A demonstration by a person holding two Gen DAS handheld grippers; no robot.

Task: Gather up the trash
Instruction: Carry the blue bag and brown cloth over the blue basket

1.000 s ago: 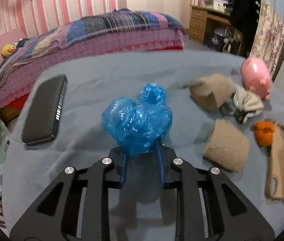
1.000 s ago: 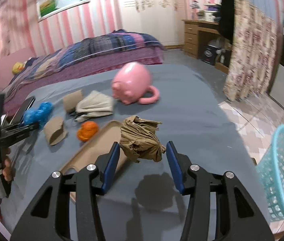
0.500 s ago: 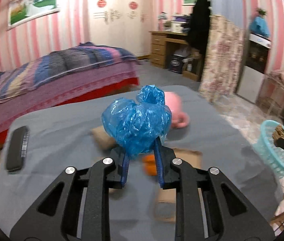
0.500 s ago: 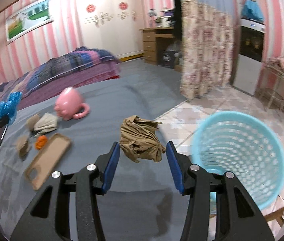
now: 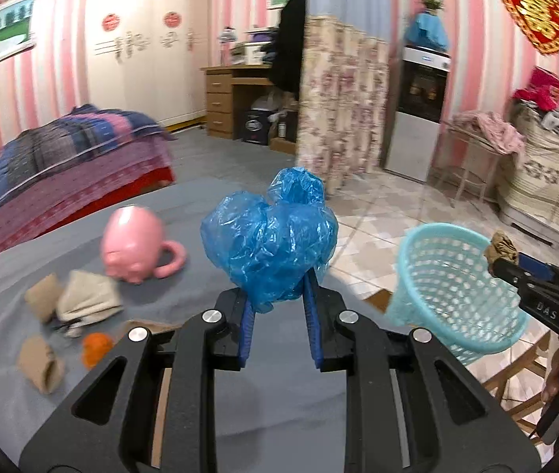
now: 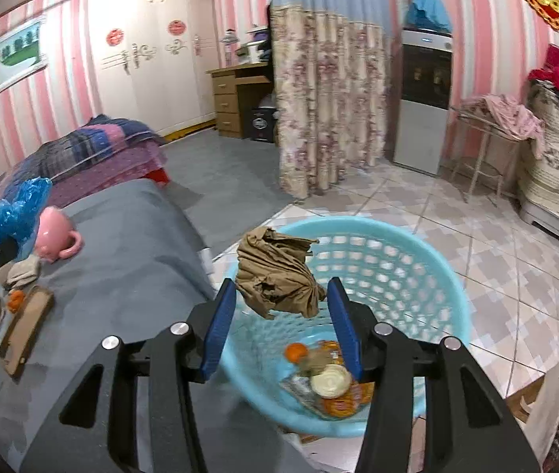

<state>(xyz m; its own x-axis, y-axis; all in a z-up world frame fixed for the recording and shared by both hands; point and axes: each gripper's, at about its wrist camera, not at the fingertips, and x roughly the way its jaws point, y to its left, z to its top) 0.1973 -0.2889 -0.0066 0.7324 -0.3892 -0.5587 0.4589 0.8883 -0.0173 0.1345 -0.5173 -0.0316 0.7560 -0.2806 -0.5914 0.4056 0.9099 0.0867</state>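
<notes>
Pink-striped walls ring a bedroom where a grey-covered worktop (image 5: 62, 374) fronts a tiled floor. Taking the turquoise laundry-style basket (image 6: 429, 276) as landmark: far to its left on the worktop lie cardboard scraps (image 5: 38, 362), an orange lump (image 5: 96, 349) and a pink pig mug (image 5: 133, 244). Nearer, yet not over the rim, the left gripper (image 5: 277, 307) has its jaws drawn close, pinching the tail of a crumpled blue plastic bag (image 5: 271, 236). Above the basket's near rim, the right gripper (image 6: 281, 311) has jaws about half spread, clamping a crumpled brown paper wad (image 6: 279, 276). Inside the basket, food wrappers and a small lid (image 6: 330, 384) already rest.

To do this well, I judge the right gripper should go a little further past the near rim before it lets go. The left should reach the opening before releasing, as light plastic may drift.
</notes>
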